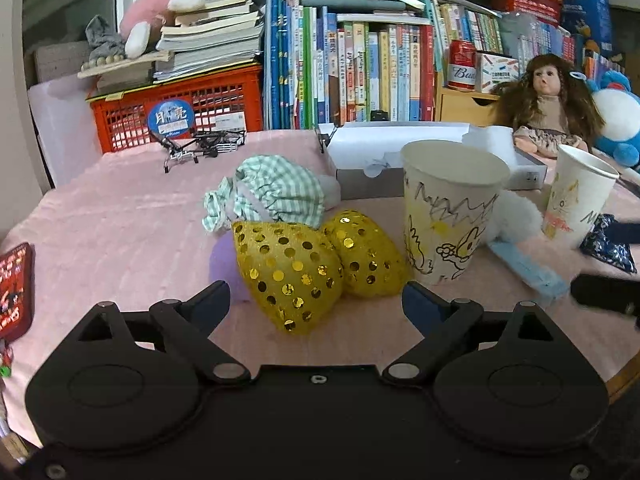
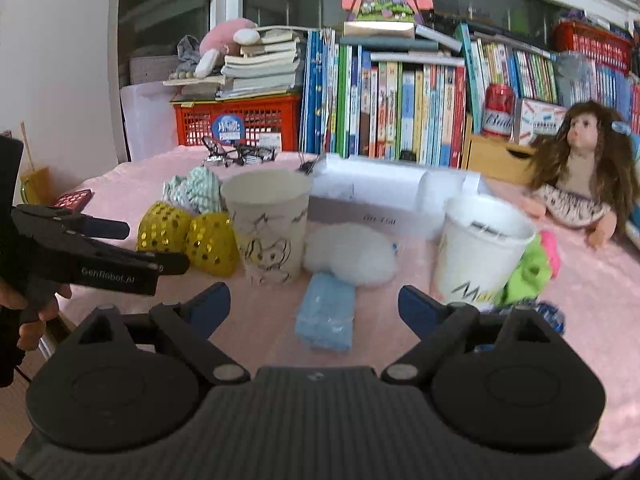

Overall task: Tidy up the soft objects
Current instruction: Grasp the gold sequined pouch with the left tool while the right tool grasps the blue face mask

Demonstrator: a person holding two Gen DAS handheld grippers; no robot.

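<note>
The left tool (image 1: 316, 300) is wide open and holds nothing. The right tool (image 2: 314, 306) is wide open too, with nothing in it. On the pink bench (image 1: 120, 216) stands a paper cup with drawings (image 1: 450, 210). Two yellow spotty pouches (image 1: 292, 268) lie just left of that cup, right in front of the left tool, and a green checked cloth (image 1: 268, 192) sits behind them. A white fluffy ball (image 2: 350, 256) lies just right of the cup, and a blue soft block (image 2: 326, 314) lies in front of the ball, close to the right tool. The cup looks light, I think. If a tool bumps it while reaching for a pouch or the ball, it could tip over.
</note>
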